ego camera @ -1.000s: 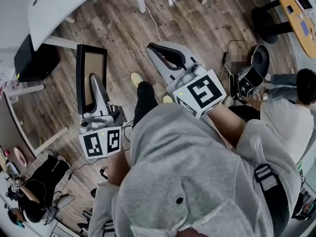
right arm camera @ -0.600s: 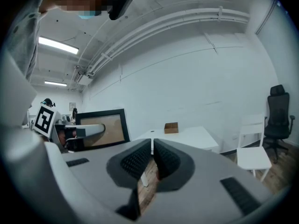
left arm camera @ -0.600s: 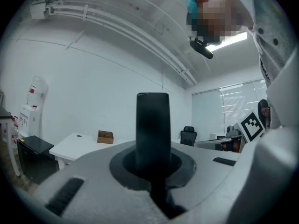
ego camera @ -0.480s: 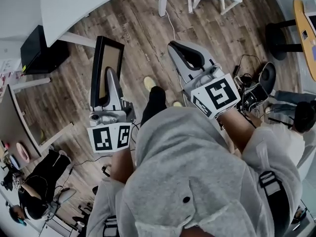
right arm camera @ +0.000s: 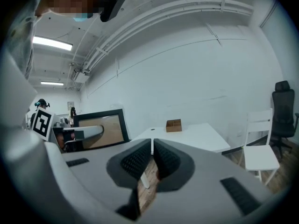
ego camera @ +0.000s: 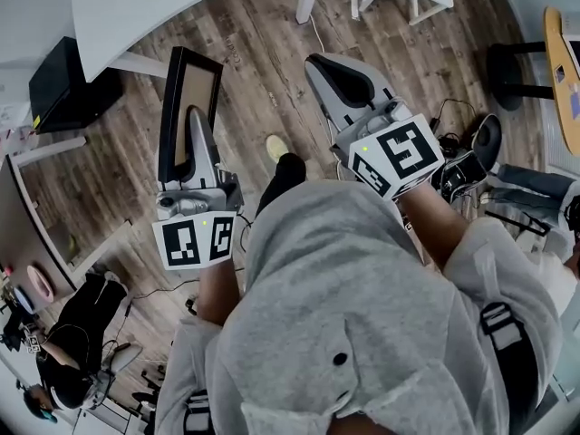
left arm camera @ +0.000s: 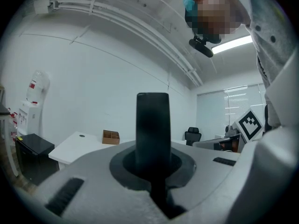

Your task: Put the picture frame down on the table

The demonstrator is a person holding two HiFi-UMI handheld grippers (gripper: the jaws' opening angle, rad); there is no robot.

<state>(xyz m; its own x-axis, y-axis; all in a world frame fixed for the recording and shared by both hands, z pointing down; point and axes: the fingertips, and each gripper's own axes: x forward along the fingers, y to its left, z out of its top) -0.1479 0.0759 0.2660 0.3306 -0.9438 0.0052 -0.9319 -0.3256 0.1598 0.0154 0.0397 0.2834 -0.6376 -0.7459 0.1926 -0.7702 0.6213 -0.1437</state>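
A black picture frame point(ego camera: 186, 107) with a brown back hangs upright over the wooden floor, with my left gripper point(ego camera: 193, 125) shut on its lower edge. In the left gripper view the frame's edge point(left arm camera: 152, 125) stands as a dark vertical bar between the jaws. My right gripper point(ego camera: 323, 67) is held to the right of the frame, apart from it, shut and empty. From the right gripper view its pads point(right arm camera: 138, 158) meet, and the frame point(right arm camera: 103, 127) shows at the left. The white table point(ego camera: 154, 3) lies ahead of both grippers.
A small brown box point(right arm camera: 174, 125) sits on the white table point(right arm camera: 191, 136). A white chair point(right arm camera: 261, 146) and a black office chair point(right arm camera: 282, 104) stand to the right. A black cabinet point(ego camera: 59, 89) is at the left, cables and another person's legs point(ego camera: 535, 188) at the right.
The white table has come nearer in the head view. Both grippers have risen in that view, and the left one still holds the frame upright.
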